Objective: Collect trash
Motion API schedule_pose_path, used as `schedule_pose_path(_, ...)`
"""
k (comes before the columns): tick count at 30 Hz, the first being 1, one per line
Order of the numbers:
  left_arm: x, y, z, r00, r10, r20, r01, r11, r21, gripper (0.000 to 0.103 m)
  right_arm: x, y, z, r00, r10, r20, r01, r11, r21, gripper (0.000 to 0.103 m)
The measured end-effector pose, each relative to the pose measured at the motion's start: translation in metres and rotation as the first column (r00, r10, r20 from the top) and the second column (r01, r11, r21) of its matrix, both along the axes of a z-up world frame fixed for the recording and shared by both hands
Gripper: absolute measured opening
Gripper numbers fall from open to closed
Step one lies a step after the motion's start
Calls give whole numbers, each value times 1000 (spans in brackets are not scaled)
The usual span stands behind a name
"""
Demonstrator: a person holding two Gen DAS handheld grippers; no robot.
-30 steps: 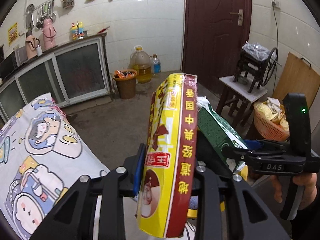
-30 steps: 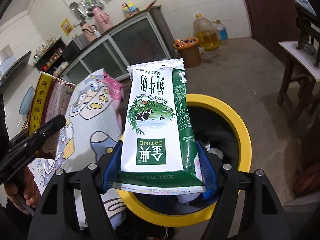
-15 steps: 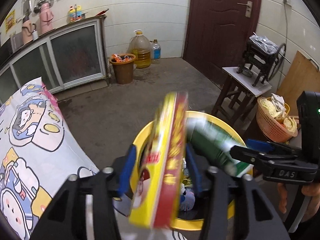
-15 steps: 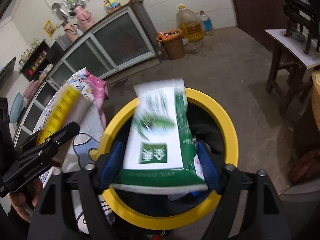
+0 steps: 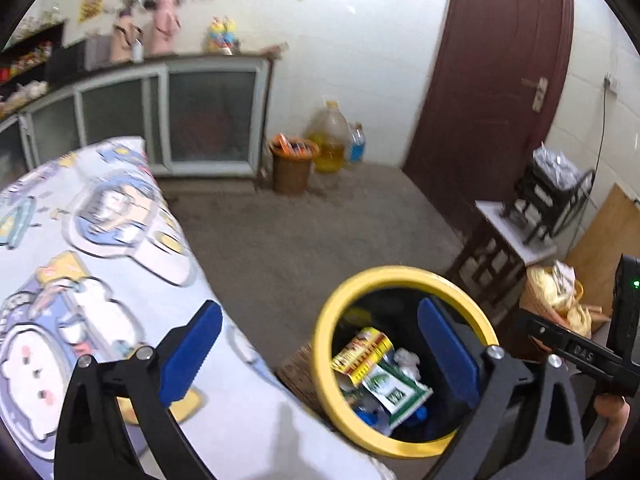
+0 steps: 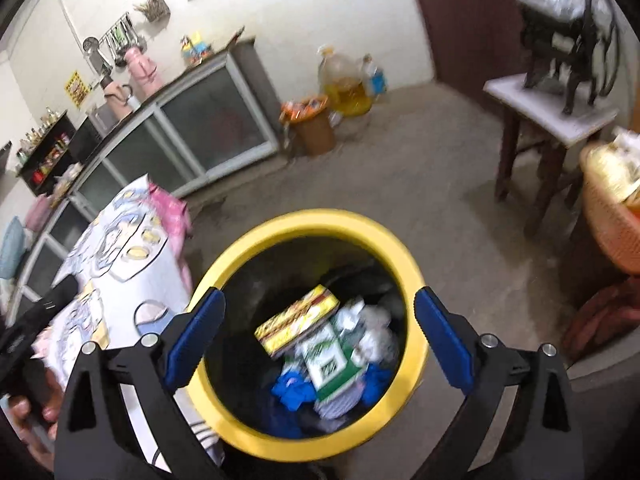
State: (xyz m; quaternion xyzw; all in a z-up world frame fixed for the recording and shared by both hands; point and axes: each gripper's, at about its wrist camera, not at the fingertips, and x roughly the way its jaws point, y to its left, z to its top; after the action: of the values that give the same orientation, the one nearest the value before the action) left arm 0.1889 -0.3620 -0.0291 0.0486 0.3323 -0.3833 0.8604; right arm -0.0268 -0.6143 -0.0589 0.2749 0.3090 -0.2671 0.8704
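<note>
Kitchen floor, nearest first: left gripper (image 5: 316, 354) and right gripper (image 6: 318, 338) both jaws spread, empty, over yellow-rimmed bin (image 6: 400, 254); yellow box (image 6: 298, 320) and green carton (image 6: 330, 364) lie inside, drop done; patterned counter (image 5: 100, 264) beyond shows no trash.

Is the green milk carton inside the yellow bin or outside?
Inside. The green milk carton lies on trash within the yellow bin, beside the yellow box.

I see a yellow-rimmed bin (image 6: 404, 264), a yellow-red box (image 6: 298, 320), a green-white carton (image 6: 330, 364), and blue finger pads (image 6: 440, 340).
</note>
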Motion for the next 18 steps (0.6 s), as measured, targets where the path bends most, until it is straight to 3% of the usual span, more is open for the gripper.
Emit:
schedule_pose_path(5, -17, 60, 33, 992, 87, 94, -80, 993, -83, 95, 6, 31, 26, 999, -40, 33, 45, 981, -190, 95)
schedule_pose_path(11, -42, 139, 60, 961, 225, 160, -197, 965, -174, 95, 22, 85, 56, 995, 21, 100, 13, 943, -331, 95)
schedule_pose_path(16, -67, 199, 70, 876, 409, 255, -383, 912, -147, 95, 30, 146, 79, 984, 104, 142, -37, 909, -415, 95)
schedule_pose_path(18, -77, 222, 72, 835, 478, 274, -461, 878, -127, 95, 28, 172, 88, 971, 154, 181, -57, 889, -454, 95)
